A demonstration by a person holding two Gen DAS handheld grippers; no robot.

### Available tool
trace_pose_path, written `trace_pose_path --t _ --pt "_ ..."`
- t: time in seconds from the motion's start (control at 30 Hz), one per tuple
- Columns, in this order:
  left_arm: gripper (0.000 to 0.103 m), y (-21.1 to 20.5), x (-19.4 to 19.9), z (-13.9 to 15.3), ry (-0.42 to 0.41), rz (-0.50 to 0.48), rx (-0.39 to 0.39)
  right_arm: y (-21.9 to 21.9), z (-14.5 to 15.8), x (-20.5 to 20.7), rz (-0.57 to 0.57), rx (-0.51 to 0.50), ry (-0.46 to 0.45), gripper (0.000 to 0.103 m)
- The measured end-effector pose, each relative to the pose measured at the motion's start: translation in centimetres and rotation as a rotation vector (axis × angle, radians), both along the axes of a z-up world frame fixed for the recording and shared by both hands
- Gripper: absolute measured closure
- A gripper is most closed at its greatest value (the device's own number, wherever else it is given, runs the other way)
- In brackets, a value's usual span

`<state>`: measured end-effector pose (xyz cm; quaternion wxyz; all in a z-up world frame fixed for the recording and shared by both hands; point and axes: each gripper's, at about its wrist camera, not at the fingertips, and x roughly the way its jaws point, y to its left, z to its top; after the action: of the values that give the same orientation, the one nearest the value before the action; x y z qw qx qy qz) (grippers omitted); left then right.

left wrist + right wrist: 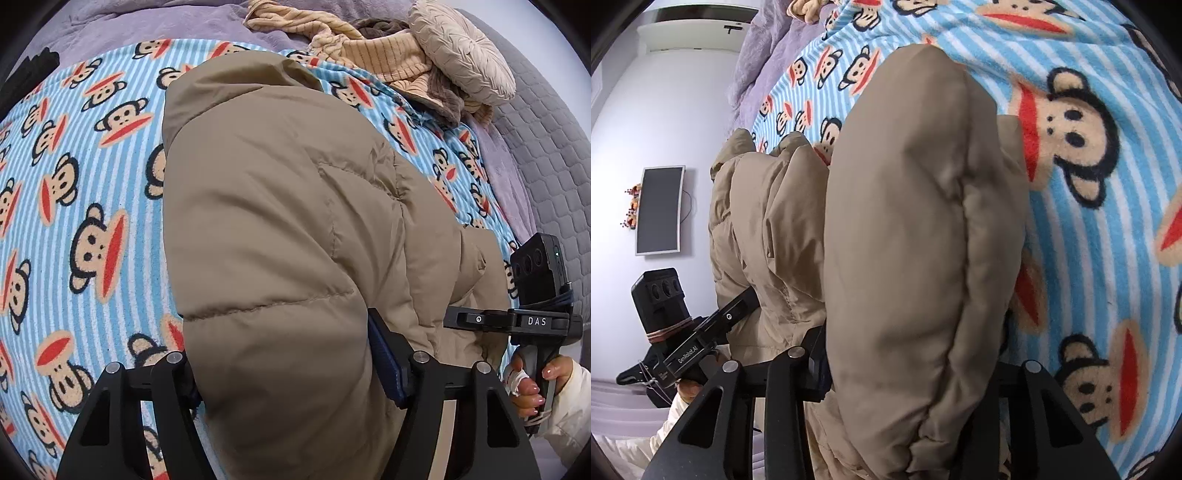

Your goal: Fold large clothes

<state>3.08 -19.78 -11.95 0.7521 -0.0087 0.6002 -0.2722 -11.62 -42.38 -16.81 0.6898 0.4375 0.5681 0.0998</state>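
Observation:
A tan puffer jacket (280,206) lies bunched on a blue striped monkey-print blanket (74,221) on a bed. My left gripper (284,354) is shut on a thick fold at the jacket's near edge, and the padding bulges between its fingers. At the right of this view, my right gripper (458,319), held by a hand (528,384), grips the jacket's far side. In the right wrist view, my right gripper (912,362) is shut on a puffy roll of the jacket (916,221). My left gripper (738,306) bites the same jacket at the left, over the blanket (1089,258).
A pile of beige ribbed clothes (376,55) and a round pleated cushion (461,51) lie at the head of the bed on purple bedding (166,22). A grey quilted headboard (546,147) stands at the right. A screen (659,210) hangs on the white wall.

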Motion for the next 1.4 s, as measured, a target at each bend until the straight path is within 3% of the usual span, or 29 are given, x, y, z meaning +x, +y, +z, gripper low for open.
trace_pose_path --t 0.17,0.37,0.53,0.73,0.93,1.1,1.17,1.27,1.4 --pt "0.032 1.2 -0.2 2.2 -0.039 0.002 -0.025 0.7 2.1 0.5 -0.006 0.013 -0.049 0.061" --pt "0.032 5.3 0.9 4.0 -0.063 0.015 -0.059 3.9 4.1 2.1 -0.008 -0.007 -0.09 0.061" --pt "0.032 11.2 2.6 4.9 -0.081 0.005 -0.071 8.7 5.4 4.1 -0.025 -0.024 -0.114 0.061" --pt "0.032 20.1 5.5 5.0 -0.108 0.04 -0.045 15.5 5.5 9.5 -0.003 -0.016 -0.14 0.061" --pt "0.032 27.1 9.5 3.9 -0.149 0.136 0.007 20.7 5.2 16.1 0.067 -0.026 -0.167 0.061" --pt "0.031 29.7 12.7 -0.1 -0.157 0.201 0.128 23.2 3.1 20.1 0.121 -0.082 -0.127 0.061" --pt "0.027 30.5 13.1 -1.5 -0.157 0.226 0.112 23.1 2.4 20.6 0.123 -0.11 -0.114 0.061" --pt "0.019 30.2 12.9 -2.4 -0.201 0.226 0.12 22.7 1.1 21.1 0.111 -0.164 -0.07 0.052" --pt "0.019 29.0 12.5 -2.2 -0.207 0.234 0.15 22.7 -0.4 22.0 0.05 -0.207 -0.002 0.033"
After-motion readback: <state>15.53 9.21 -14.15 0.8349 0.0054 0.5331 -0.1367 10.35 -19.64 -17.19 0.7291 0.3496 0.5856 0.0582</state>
